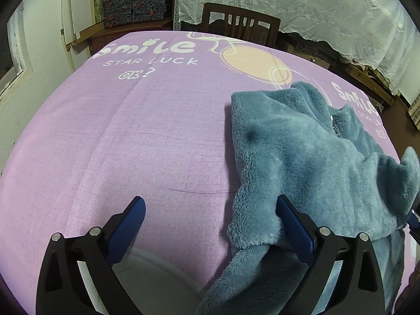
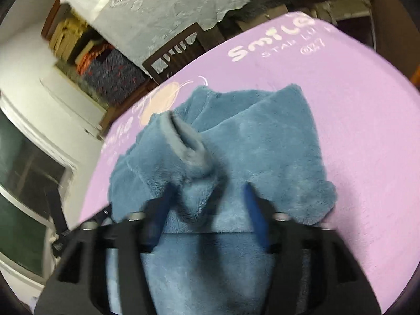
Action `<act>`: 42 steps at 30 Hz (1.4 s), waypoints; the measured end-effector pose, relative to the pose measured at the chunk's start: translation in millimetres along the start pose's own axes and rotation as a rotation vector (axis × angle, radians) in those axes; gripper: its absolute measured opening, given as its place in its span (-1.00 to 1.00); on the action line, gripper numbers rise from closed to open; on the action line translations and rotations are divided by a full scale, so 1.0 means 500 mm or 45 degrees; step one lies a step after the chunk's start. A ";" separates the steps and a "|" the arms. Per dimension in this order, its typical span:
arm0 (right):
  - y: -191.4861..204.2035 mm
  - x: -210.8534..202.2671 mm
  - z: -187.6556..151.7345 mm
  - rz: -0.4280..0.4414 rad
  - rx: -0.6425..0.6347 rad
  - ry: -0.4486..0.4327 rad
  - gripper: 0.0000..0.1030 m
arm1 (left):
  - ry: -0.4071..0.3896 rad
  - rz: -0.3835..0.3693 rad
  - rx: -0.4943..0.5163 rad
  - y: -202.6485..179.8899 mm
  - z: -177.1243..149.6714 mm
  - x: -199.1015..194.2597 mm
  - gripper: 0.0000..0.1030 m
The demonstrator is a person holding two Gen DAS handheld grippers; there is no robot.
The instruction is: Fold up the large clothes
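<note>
a: where is the blue fleece garment (image 1: 309, 157)?
b: heaped on the purple sheet (image 1: 131, 136), its hem draped over the table's near edge.
a: and the grippers?
b: left gripper (image 1: 210, 210) spread wide, empty; right gripper (image 2: 207, 197) parted around a fleece fold.

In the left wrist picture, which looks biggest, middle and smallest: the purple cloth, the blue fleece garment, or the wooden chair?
1. Purple cloth, filling most of the view.
2. Blue fleece garment.
3. Wooden chair: it looks smallest, but it stands farthest back and is partly hidden, so its true size is unsure.
</note>
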State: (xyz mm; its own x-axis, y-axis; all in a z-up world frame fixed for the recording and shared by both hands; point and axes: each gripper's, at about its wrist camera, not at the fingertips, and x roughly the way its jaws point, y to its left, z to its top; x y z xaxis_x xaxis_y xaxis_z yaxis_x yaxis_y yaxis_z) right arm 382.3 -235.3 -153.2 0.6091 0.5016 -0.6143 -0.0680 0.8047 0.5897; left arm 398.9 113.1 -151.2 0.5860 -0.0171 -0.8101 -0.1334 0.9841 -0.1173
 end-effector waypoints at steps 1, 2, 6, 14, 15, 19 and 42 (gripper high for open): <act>-0.004 0.003 0.004 0.028 0.021 0.001 0.23 | 0.000 0.001 0.000 0.000 0.000 0.000 0.93; -0.009 0.003 0.007 0.049 0.036 0.002 0.23 | 0.000 0.001 -0.001 0.000 0.000 0.000 0.93; -0.020 0.015 0.023 0.161 0.124 -0.008 0.06 | 0.000 0.000 0.000 0.001 0.000 0.000 0.93; 0.008 -0.038 0.051 0.093 0.051 -0.179 -0.85 | 0.000 0.000 -0.001 0.001 -0.001 0.000 0.93; 0.010 -0.047 0.059 0.079 0.038 -0.213 -0.85 | -0.001 -0.002 -0.001 0.001 -0.001 0.000 0.93; 0.013 -0.053 0.049 -0.096 -0.024 -0.258 -0.85 | -0.002 -0.005 -0.005 0.002 -0.001 -0.001 0.93; 0.083 0.023 0.051 -0.054 -0.137 -0.108 -0.65 | -0.083 -0.295 0.199 -0.189 0.046 -0.044 0.92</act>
State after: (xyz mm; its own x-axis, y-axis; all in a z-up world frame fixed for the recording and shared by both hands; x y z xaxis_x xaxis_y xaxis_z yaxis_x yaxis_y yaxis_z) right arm 406.7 -204.4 -122.3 0.6777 0.4411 -0.5883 -0.1218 0.8564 0.5018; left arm 417.1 24.4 -109.0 0.6372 -0.2385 -0.7329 0.1318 0.9706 -0.2012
